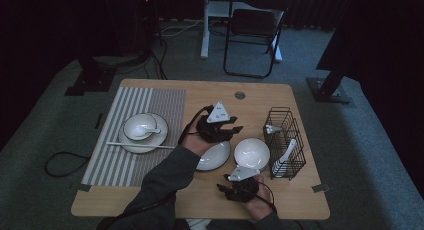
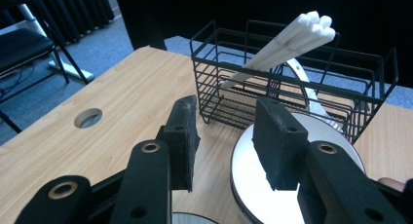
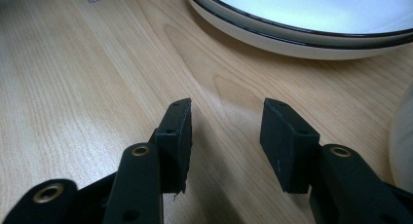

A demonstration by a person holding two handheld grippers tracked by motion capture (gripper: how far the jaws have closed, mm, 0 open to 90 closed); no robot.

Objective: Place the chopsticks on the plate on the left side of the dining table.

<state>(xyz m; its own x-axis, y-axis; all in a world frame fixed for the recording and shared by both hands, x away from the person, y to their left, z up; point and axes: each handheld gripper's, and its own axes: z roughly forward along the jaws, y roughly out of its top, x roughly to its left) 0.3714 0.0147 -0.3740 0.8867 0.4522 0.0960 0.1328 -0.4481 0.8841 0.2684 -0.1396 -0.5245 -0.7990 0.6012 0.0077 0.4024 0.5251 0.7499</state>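
Over the white round bowl [image 2: 272,185], the left gripper [image 2: 229,136] is hovering, jaws spread to straddle its rim; the right gripper [image 3: 226,136] is idling, jaws spread

No text, label, brand or number can be read on anything here.

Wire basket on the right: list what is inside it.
The wire basket holds a bundle of white chopsticks leaning against its rim and a white spoon. Its floor is hidden behind the wires and the bowl.
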